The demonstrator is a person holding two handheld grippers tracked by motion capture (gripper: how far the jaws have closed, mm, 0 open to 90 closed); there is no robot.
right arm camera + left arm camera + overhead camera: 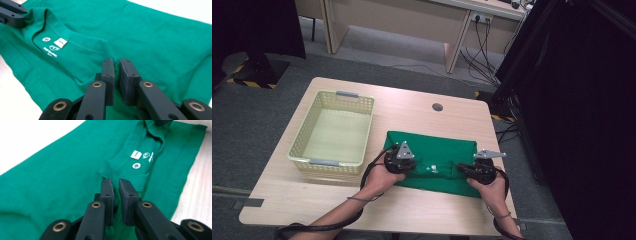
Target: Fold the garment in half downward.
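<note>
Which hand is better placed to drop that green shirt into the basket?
Left, probably. Both grippers pinch the green shirt near its collar, but the left gripper sits on the side beside the basket, while the right gripper is on the far side.

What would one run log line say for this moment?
left gripper: shut on green shirt, collar side | right gripper: shut on green shirt, other collar side | basket: empty

Green knit-cloth T-shirt (pixel 75 170): matt, soft, ribbed at the collar, stitched seams, small white printed label. Pale wood-look laminate desk (pixel 452 210): smooth, faint sheen. Cream perforated plastic basket (pixel 302 137) near the desk's left edge: slightly glossy. Black matt plastic left gripper (pixel 115 186) and right gripper (pixel 116 65): brass-coloured metal rivets.
</note>
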